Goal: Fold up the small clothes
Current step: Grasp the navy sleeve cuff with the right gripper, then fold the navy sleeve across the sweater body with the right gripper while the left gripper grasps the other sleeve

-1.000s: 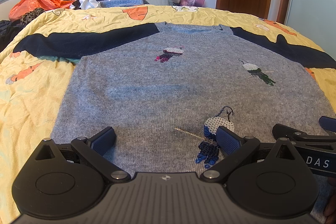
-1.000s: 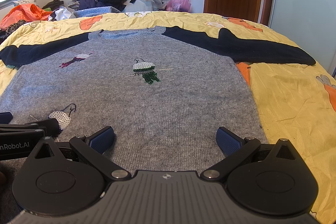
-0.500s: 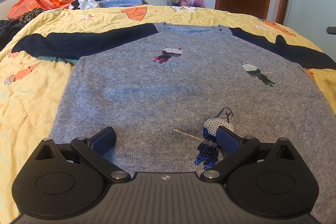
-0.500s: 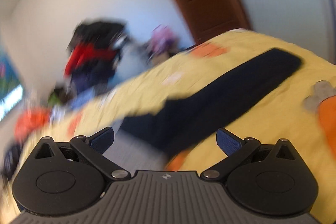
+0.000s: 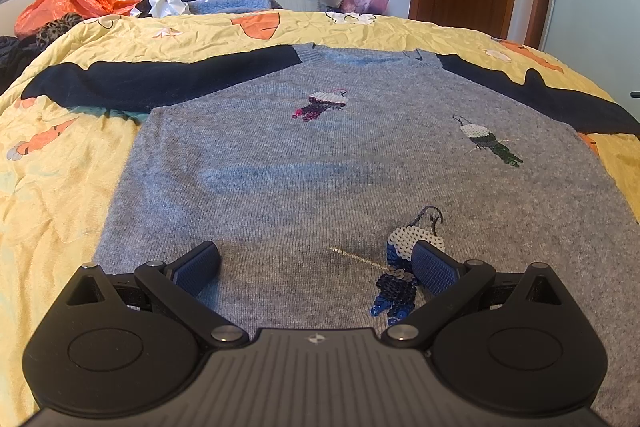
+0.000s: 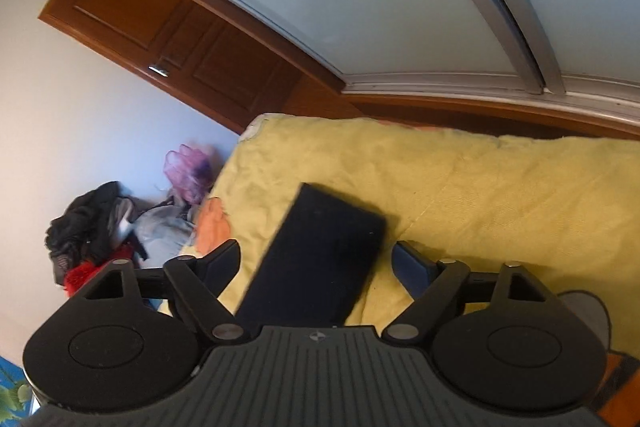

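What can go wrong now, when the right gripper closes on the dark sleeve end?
1. The right gripper, its jaws just closing, has the sleeve cuff between them but not pressed; it may also pinch the yellow bedcover beneath.
2. The left gripper is open above the grey sweater, holding nothing, so the body may slide when the sleeve is pulled.

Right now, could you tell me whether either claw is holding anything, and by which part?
Nothing is held: the right claw stands open around the sweater's dark sleeve end, and the left claw is open.

the left gripper (image 5: 316, 267) hovers wide open over the flat grey sweater (image 5: 320, 167) on a yellow bedspread (image 5: 60, 187).
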The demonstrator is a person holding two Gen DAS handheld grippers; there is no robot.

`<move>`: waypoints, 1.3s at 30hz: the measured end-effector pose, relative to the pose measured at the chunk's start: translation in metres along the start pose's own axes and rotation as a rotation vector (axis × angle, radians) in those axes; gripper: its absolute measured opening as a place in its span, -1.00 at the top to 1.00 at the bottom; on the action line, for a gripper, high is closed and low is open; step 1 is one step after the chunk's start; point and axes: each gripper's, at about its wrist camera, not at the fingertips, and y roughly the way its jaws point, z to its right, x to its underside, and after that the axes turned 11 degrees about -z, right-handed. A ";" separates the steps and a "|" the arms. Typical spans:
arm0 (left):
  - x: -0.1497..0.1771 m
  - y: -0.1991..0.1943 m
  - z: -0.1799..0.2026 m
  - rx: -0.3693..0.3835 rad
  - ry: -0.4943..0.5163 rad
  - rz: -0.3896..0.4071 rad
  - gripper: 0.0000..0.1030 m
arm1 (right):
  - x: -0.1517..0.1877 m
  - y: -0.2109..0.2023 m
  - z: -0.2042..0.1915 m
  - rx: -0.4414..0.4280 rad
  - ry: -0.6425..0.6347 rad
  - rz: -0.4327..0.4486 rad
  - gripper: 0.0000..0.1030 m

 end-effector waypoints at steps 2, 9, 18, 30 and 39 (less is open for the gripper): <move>0.000 0.000 0.000 0.000 0.000 0.000 -1.00 | 0.000 0.003 0.000 0.005 -0.024 0.017 -0.42; 0.000 0.000 0.000 0.004 -0.002 0.001 -1.00 | -0.001 0.007 -0.003 0.072 -0.076 0.027 0.74; 0.001 -0.001 -0.009 0.030 -0.020 0.009 -1.00 | 0.069 -0.025 -0.110 -0.087 -0.446 0.035 0.74; 0.003 -0.003 -0.015 0.052 -0.030 0.016 -1.00 | 0.290 0.026 -0.228 -0.253 -0.762 -0.372 0.74; 0.003 -0.003 -0.012 0.038 -0.019 0.010 -1.00 | 0.323 0.010 -0.198 -0.239 -0.724 -0.416 -0.07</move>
